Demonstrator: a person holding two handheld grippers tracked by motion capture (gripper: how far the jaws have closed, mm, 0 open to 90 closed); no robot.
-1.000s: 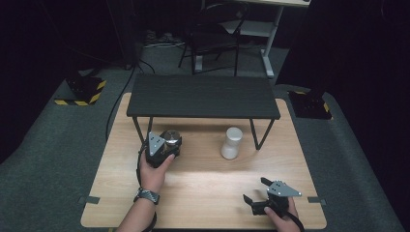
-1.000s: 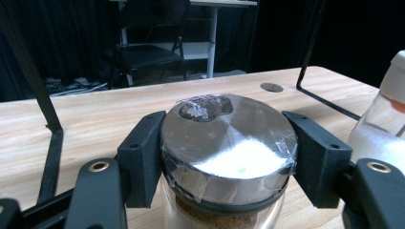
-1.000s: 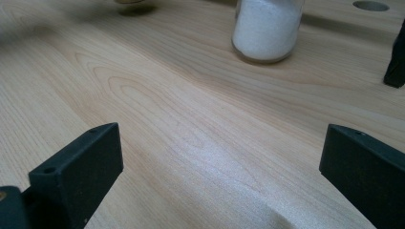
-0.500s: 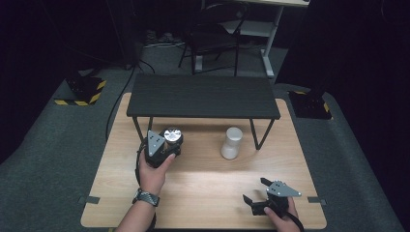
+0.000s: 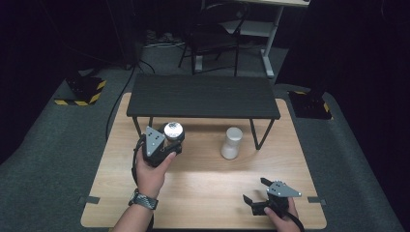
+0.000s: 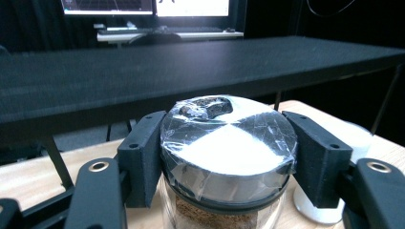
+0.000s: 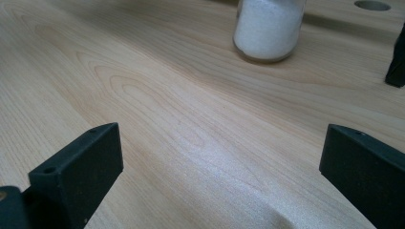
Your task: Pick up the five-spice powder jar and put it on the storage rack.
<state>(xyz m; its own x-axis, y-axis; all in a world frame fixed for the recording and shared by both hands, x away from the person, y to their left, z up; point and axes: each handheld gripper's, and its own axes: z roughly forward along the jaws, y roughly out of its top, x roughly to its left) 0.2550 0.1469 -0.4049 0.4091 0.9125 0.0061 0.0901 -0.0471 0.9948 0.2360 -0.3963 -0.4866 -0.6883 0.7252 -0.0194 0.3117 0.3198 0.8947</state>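
— Why is the left gripper [image 5: 167, 140] up by the black shelf [image 5: 203, 96] like that?

— It has a glass jar [image 6: 228, 157] clamped between its jaws, both pads pressed against the sides of the silver lid. The grip sits high on the jar, at the lid and not the glass, which I'd guess is the firmer place to pinch. You can see brown granules through the glass just below the jaws.

— And the shelf?

— Its front edge runs right ahead of the jaws and a little above the lid. Held at that height, the jar looks ready either to go under the shelf or to be lifted onto it; I can't say which.

— What's the white thing?

— A second jar [image 5: 232, 143], full of white powder, standing on the wooden table [image 5: 203, 183] off to the right of the gripped one, near the shelf's leg. From the right gripper [image 5: 258, 200] it stands ahead of the jaws and well apart from them.

— So the right one isn't doing anything?

— Its jaws are spread wide with nothing but bare table between them. It lies low by the near edge of the table, probably parked out of the way while the left hand [image 5: 152, 171] works
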